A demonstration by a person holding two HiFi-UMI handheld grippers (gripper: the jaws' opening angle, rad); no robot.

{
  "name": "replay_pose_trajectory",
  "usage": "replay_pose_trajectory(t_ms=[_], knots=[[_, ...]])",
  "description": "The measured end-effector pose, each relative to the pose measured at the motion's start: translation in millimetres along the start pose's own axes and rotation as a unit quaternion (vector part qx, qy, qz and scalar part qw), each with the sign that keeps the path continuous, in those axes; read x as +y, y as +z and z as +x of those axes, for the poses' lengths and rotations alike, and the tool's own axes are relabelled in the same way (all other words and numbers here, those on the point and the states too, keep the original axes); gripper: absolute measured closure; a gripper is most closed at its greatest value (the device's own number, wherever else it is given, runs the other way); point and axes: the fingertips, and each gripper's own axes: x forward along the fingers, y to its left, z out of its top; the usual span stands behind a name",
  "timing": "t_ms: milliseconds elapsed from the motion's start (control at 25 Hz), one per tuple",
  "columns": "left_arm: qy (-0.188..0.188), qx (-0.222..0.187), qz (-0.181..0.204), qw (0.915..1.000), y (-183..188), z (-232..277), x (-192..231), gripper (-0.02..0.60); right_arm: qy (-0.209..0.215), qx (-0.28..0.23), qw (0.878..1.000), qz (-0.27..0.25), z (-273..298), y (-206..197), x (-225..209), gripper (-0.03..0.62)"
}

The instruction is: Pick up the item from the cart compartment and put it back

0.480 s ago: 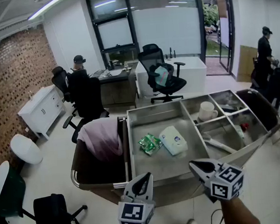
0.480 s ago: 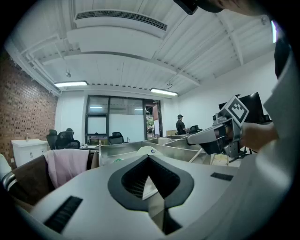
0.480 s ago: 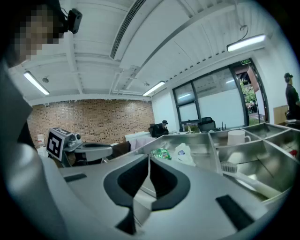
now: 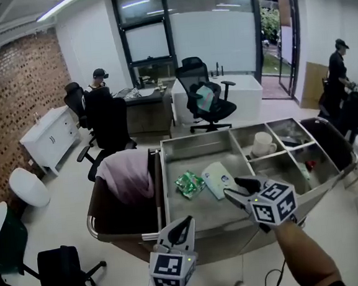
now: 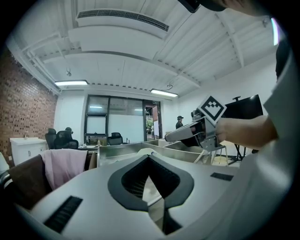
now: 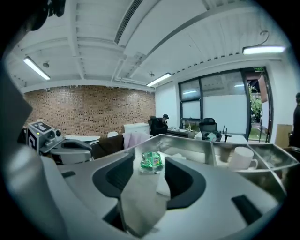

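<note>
A green packet [image 4: 189,184] and a white soft pack [image 4: 218,178] lie in the big left compartment of the steel cart [image 4: 164,178]. My right gripper [image 4: 238,188] hovers open over that compartment, its tips just right of the white pack and empty. Along its jaws in the right gripper view [image 6: 149,165], the green packet [image 6: 151,161] shows straight ahead in the gap, with the white pack [image 6: 165,183] under the right jaw. My left gripper [image 4: 186,223] stays low at the cart's near edge, shut and empty; its tips meet in the left gripper view [image 5: 149,157].
A white mug [image 4: 264,143] stands in a right-hand compartment, with small items in the ones beside it. A pink cloth [image 4: 127,175] hangs over the brown bin at the cart's left end. Office chairs [image 4: 208,102], desks and two people are farther back.
My right gripper has moved forward and left, from the cart's near edge to over the big compartment beside the white pack. The left gripper has barely shifted.
</note>
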Motion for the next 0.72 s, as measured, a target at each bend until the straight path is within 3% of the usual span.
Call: replay_pose_trajectory(t_ms=[80, 360, 720], knots=[[-0.002, -0.002, 0.002, 1.0, 2, 3, -1, 0.581, -0.008, 0.025, 1.0, -0.007, 19, 1, -13, 0.304], [-0.005, -0.003, 0.008, 1.0, 6, 7, -3, 0.581, -0.046, 0.106, 0.993, -0.03, 74, -10, -57, 0.305], [0.002, -0.002, 0.007, 1.0, 7, 6, 6, 0.581, -0.052, 0.147, 0.988, -0.016, 107, -23, -69, 0.306]])
